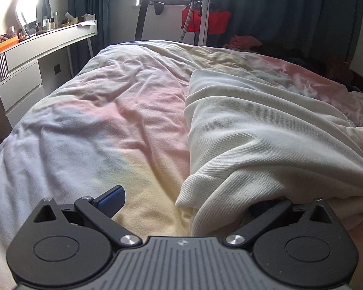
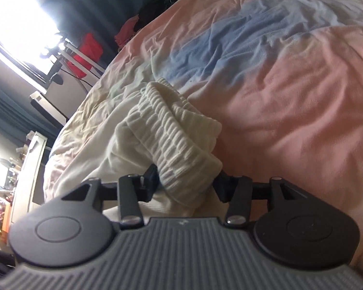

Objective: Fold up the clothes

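Note:
A white ribbed garment (image 1: 254,130) lies spread over the right half of the bed, its near edge draped across the front of my left gripper (image 1: 181,207). The jaws of that gripper stand wide apart. Its blue-padded left finger (image 1: 112,199) hovers over bare blanket, and cloth hides the right finger. In the right wrist view the garment's gathered elastic waistband (image 2: 179,135) is doubled over and runs down between the fingers of my right gripper (image 2: 185,182). The jaws stand apart around the band, which fills the gap without looking pinched.
The pastel pink, blue and yellow blanket (image 1: 104,120) covers the bed. A white dresser (image 1: 24,72) with bottles stands to the left. Beyond the foot are dark curtains, a window, a stand with a red bag (image 1: 205,21), and dark clothes (image 1: 326,65) heaped at the far right.

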Demonstrator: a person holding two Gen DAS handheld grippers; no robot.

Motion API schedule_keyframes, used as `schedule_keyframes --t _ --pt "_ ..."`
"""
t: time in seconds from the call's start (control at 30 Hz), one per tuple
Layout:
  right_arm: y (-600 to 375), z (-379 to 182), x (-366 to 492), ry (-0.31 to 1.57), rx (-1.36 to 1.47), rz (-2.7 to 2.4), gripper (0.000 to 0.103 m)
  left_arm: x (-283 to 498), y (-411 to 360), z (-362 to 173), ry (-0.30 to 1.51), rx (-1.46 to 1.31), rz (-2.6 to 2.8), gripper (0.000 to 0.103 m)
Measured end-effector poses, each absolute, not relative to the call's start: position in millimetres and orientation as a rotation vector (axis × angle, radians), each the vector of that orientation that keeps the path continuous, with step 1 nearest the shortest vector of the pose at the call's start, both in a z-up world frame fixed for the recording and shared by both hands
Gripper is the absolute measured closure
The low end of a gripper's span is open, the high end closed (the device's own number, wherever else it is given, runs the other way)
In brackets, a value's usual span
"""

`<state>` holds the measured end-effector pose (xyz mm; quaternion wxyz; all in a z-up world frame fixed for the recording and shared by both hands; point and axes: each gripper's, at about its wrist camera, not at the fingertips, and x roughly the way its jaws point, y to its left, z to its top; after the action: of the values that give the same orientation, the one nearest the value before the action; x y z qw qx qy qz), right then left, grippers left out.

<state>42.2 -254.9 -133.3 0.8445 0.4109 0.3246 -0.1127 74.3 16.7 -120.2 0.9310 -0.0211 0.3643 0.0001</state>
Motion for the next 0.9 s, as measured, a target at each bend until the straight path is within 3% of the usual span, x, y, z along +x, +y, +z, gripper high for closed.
schedule_keyframes --t 0.1,0.17,0.3,0.43,0.67,0.8,0.9 --pt "-254.2 -132.0 42.9 0.700 0.925 -0.190 0.033 74.0 17.2 -119.8 0.751 -0.049 0.003 0.000" --pt "-247.2 -127.7 44.8 0.695 0.912 -0.132 0.016 75.0 21.0 -119.9 0.762 -0.073 0.003 0.000" --pt "-243.1 -131.9 52.1 0.747 0.848 -0.168 0.018 78.6 30.3 -121.3 0.789 -0.147 0.003 0.000" --pt "-258.9 -162.3 55.1 0.794 1.068 -0.144 0.008 81.5 38.9 -123.2 0.810 -0.213 0.006 0.000" --pt "-257.8 -149.8 51.9 0.637 1.206 0.096 0.007 84.9 57.9 -126.9 0.840 -0.338 0.008 0.000" --pt "-250.4 -148.8 57.7 0.716 1.120 0.059 0.008 85.9 57.0 -126.4 0.862 -0.336 -0.013 0.000" --pt "-244.6 -154.2 61.7 0.788 1.054 0.004 0.030 85.0 52.7 -125.4 0.895 -0.298 -0.038 0.000"
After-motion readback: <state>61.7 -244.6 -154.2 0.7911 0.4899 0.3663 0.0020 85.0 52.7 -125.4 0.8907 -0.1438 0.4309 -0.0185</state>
